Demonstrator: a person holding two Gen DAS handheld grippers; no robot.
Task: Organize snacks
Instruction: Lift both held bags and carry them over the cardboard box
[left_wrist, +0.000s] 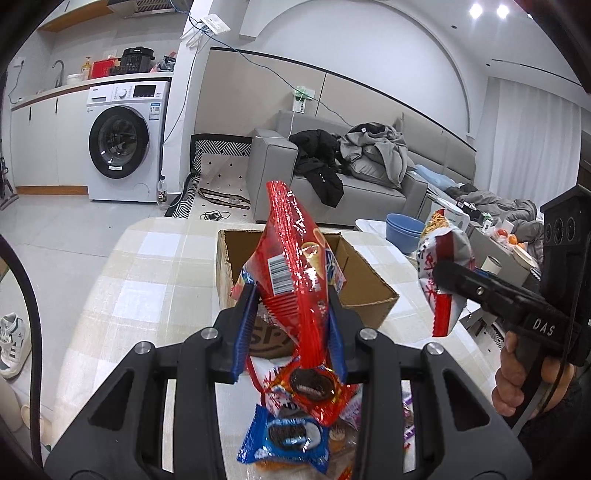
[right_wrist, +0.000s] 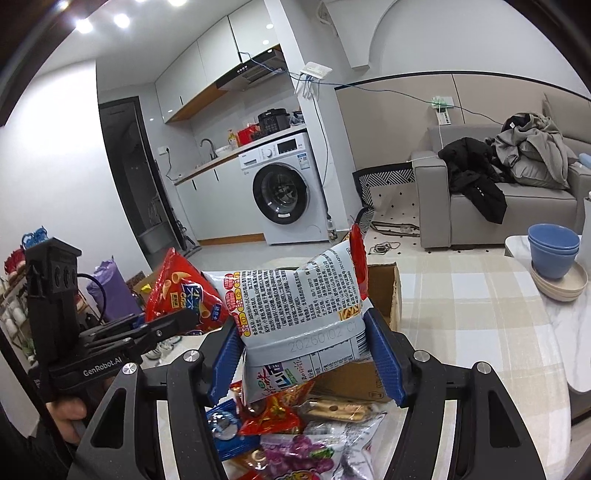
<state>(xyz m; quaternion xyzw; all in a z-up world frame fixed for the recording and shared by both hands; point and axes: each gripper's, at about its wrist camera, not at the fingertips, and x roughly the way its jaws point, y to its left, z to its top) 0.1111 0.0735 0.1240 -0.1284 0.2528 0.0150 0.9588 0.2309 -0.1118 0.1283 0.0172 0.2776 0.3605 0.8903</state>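
My left gripper (left_wrist: 290, 295) is shut on a tall red snack bag (left_wrist: 291, 240), which it holds upright above the near edge of an open cardboard box (left_wrist: 369, 295). My right gripper (right_wrist: 303, 328) is shut on a puffy white and pale-blue snack bag (right_wrist: 303, 295), held just in front of the same box (right_wrist: 386, 288). Each view shows the other gripper from the side: the right gripper (left_wrist: 443, 273) with its white bag (left_wrist: 448, 258), and the left gripper (right_wrist: 181, 319) with its red bag (right_wrist: 181, 295). A pile of loose snack packets (right_wrist: 295, 435) lies on the table under both grippers.
The table wears a beige checked cloth (left_wrist: 147, 258). Blue bowls (right_wrist: 552, 254) stacked on plates stand at its right edge. Beyond are a grey sofa (left_wrist: 369, 192) with clothes on it and a washing machine (left_wrist: 122, 144). A hand (left_wrist: 517, 376) holds the right gripper's handle.
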